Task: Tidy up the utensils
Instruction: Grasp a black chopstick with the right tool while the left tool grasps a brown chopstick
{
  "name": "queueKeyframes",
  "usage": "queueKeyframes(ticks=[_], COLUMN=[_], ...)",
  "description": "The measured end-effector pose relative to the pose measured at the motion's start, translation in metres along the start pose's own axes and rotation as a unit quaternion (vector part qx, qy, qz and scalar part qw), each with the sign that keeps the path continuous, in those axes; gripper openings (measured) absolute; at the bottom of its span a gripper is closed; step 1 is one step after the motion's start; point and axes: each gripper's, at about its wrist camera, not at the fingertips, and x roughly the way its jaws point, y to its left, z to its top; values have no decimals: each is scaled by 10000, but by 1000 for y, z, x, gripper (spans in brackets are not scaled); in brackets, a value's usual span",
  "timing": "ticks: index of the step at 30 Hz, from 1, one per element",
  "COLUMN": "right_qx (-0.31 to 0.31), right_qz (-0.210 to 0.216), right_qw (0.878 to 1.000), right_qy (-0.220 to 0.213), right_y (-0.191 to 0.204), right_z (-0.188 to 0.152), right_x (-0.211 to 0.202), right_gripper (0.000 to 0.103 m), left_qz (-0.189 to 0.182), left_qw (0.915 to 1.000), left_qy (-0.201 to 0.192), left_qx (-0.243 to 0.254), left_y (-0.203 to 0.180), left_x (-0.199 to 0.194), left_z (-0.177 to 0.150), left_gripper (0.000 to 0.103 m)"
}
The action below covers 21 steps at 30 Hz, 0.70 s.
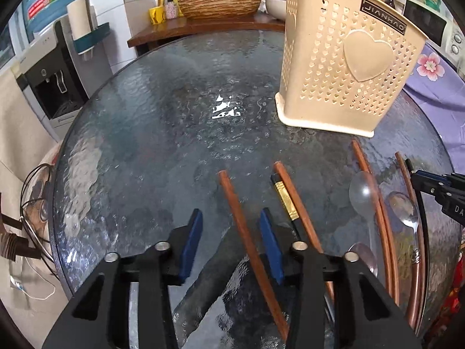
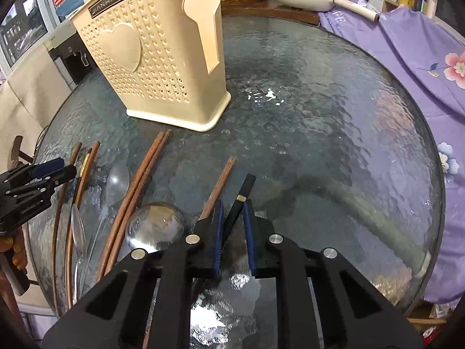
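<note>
right wrist: black chopstick (image 2: 242,196) points away, tilted right.

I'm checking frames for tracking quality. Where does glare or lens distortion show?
Left wrist view: white glare patch on the glass table, utensil holder leaning from fisheye bend. Right wrist view: similar glare, dark rounded corners.

Both views are bright and mostly sharp. White glare spots sit mid-worktop (image 1: 226,107) on the rippled glass. Fisheye bends the edges, with dark corners. Soft claw shadows fall near.
</note>
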Motion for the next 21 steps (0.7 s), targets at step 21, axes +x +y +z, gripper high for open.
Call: queueKeyframes(ticks=[21], right_qx=[-335], right_qz=[353], right_qw=[9983], right_qy=[328], right_y=[4], right_z=[26], right_x=[10], right_gripper=[10], left_qz=[-212], left_qw=[9987], left_qy=[411], left_qx=[235], left_y=[-12], left_x=[15], left_z=[25], left_gripper=[10])
